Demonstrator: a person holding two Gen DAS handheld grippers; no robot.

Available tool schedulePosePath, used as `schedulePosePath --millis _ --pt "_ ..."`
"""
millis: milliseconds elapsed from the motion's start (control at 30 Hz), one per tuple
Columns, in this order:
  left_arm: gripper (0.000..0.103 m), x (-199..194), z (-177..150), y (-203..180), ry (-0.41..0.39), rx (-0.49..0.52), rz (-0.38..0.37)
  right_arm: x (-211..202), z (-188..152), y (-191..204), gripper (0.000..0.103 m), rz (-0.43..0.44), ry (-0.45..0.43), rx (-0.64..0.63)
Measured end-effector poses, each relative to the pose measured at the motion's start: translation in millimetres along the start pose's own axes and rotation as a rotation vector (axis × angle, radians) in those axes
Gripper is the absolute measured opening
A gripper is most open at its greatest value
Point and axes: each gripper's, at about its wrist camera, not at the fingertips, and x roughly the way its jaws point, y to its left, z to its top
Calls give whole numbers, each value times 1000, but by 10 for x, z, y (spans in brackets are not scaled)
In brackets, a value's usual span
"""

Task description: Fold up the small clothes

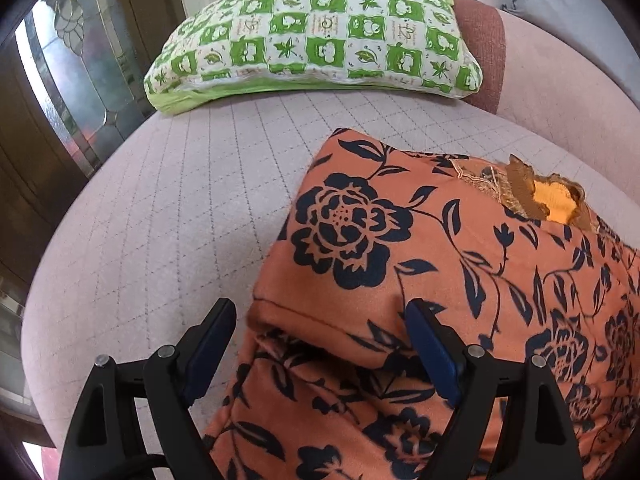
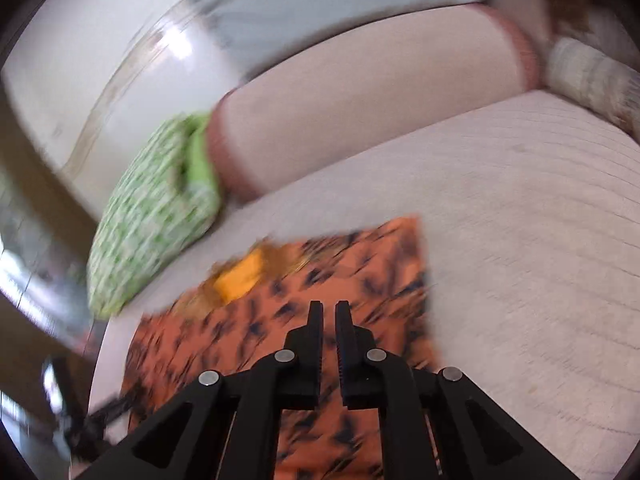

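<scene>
Two grippers over orange floral garment (folded), left gripper spread

Garment and pillow on sofa

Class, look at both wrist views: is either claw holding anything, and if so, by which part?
Neither. The left claw is open astride the orange floral garment's folded edge; the right claw is nearly shut, nothing visible between its fingers.

**Garment on the sofa seat**

The folded garment lay on the sofa seat, in front of the backrest. The pillow rested on the seat behind and left of it, apart from it, against the backrest's end.
</scene>
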Motion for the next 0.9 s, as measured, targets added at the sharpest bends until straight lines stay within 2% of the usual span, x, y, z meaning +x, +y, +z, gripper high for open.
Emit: schedulePosePath --millis 100,167,200,233,267,333,400,467,567,733,900 --pt "87 57 -74 8 39 46 -9 246 -203 187 8 61 148 -33" --pt "88 111 -115 27 54 61 -29 531 -420 253 10 4 294 -67" --pt "89 104 -116 62 46 57 -41 630 -528 265 9 -28 325 -83" --pt "89 82 -110 100 46 53 -47 567 -559 290 9 -26 270 -93" --pt "89 50 -107 129 39 47 -49 505 -544 312 9 -31 273 -86" --pt "89 -96 -129 195 -15 38 -34 356 -523 312 9 4 277 -26" --pt "89 -290 -202 233 -71 48 -21 144 -540 331 9 48 219 7" --pt "89 -553 -354 246 -126 55 -42 -153 -616 376 9 65 169 10" --pt "89 -965 -624 211 -210 67 -24 -613 -823 478 9 59 90 -40" --pt "89 -1522 -1091 83 -294 170 39 -1272 -1191 558 9 49 34 -135" --pt "89 -2012 -1276 89 -350 192 3 -1588 -1391 575 9 54 31 -166"
